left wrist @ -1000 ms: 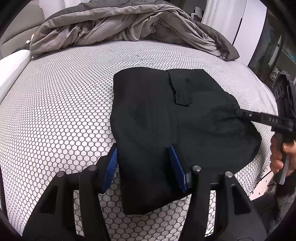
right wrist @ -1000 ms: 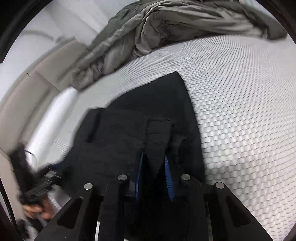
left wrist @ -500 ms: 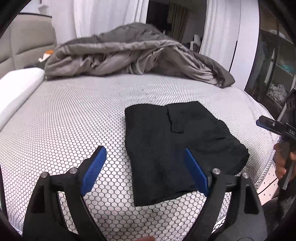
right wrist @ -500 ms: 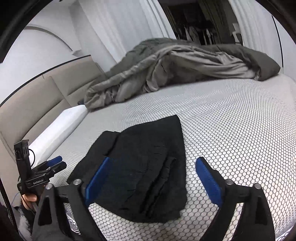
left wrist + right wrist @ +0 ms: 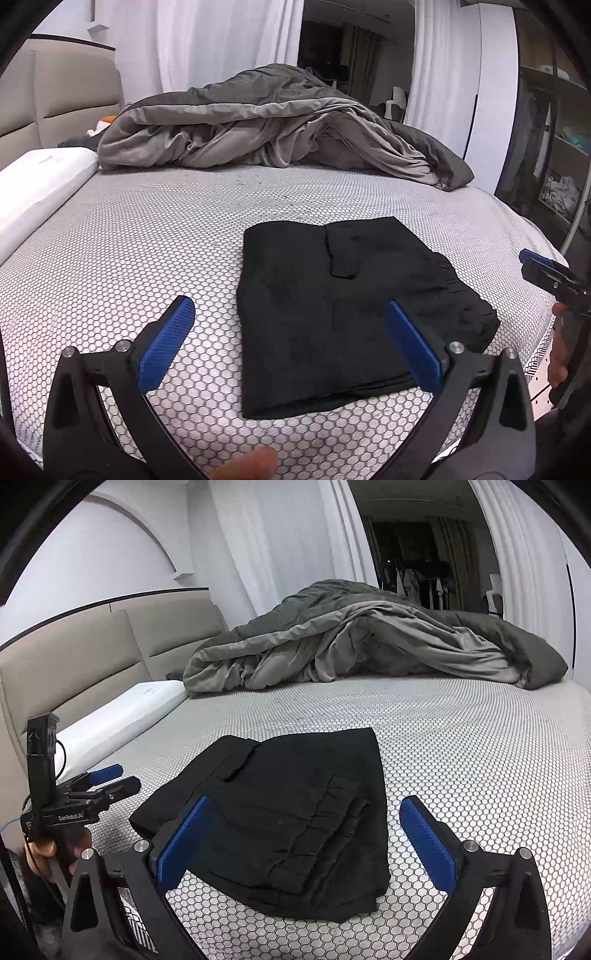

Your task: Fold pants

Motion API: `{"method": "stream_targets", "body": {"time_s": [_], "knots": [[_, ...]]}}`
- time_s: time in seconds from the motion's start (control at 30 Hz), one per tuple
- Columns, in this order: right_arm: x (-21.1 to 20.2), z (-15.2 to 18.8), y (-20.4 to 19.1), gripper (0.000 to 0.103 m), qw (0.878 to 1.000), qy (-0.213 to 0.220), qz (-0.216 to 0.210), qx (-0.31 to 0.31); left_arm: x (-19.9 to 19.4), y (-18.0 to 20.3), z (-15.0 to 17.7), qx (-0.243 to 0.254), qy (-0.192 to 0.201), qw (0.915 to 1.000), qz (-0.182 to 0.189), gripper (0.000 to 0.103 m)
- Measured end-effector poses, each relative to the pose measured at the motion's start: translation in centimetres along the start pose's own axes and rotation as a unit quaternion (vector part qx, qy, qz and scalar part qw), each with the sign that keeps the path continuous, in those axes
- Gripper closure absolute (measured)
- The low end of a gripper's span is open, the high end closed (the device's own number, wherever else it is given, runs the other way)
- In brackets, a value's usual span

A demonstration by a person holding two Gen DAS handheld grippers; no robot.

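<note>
The black pants (image 5: 343,310) lie folded into a compact rectangle on the bed's honeycomb-patterned cover (image 5: 147,251), near the front edge. They also show in the right wrist view (image 5: 288,812), with the gathered waistband on top. My left gripper (image 5: 291,332) is open and empty, held back above the bed's near edge. My right gripper (image 5: 306,834) is open and empty too, held off the pants. The right gripper shows at the right edge of the left wrist view (image 5: 546,273); the left gripper shows at the left of the right wrist view (image 5: 107,779).
A crumpled grey duvet (image 5: 273,129) is piled along the far side of the bed. A white pillow (image 5: 33,192) lies at the left by the beige headboard (image 5: 74,657). Shelving with clothes (image 5: 554,155) stands to the right.
Both grippers have opened, let go of the pants and pulled back and up from the bed. The pants now lie flat and folded.
</note>
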State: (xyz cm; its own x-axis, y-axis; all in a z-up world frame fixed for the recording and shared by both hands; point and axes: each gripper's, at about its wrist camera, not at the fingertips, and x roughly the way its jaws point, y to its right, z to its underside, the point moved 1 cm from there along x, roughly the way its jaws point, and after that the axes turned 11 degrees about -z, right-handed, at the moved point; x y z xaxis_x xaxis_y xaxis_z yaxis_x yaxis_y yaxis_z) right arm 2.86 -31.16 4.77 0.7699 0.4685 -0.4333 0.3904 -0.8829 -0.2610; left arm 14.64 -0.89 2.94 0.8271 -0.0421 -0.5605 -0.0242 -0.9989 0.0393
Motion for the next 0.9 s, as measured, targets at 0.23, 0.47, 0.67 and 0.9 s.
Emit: {"method": "stream_targets", "body": {"time_s": [0.23, 0.47, 0.67, 0.9], "knots": [[-0.1, -0.1, 0.5, 0.000, 1.000, 0.004, 0.001, 0.005, 1.0, 0.5, 0.0, 0.014, -0.001, 0.9999, -0.007, 0.000], [-0.3, -0.1, 1.1, 0.000, 1.000, 0.012, -0.001, 0.010, 0.9, 0.2, 0.1, 0.009, 0.002, 0.9999, -0.004, 0.000], [-0.3, -0.1, 1.1, 0.000, 1.000, 0.012, 0.003, 0.010, 0.7, -0.3, 0.3, 0.009, 0.007, 0.9999, -0.005, 0.000], [-0.2, 0.0, 1.0, 0.000, 1.000, 0.009, 0.004, 0.006, 0.5, -0.5, 0.1, 0.015, 0.012, 0.9998, -0.006, 0.000]]}}
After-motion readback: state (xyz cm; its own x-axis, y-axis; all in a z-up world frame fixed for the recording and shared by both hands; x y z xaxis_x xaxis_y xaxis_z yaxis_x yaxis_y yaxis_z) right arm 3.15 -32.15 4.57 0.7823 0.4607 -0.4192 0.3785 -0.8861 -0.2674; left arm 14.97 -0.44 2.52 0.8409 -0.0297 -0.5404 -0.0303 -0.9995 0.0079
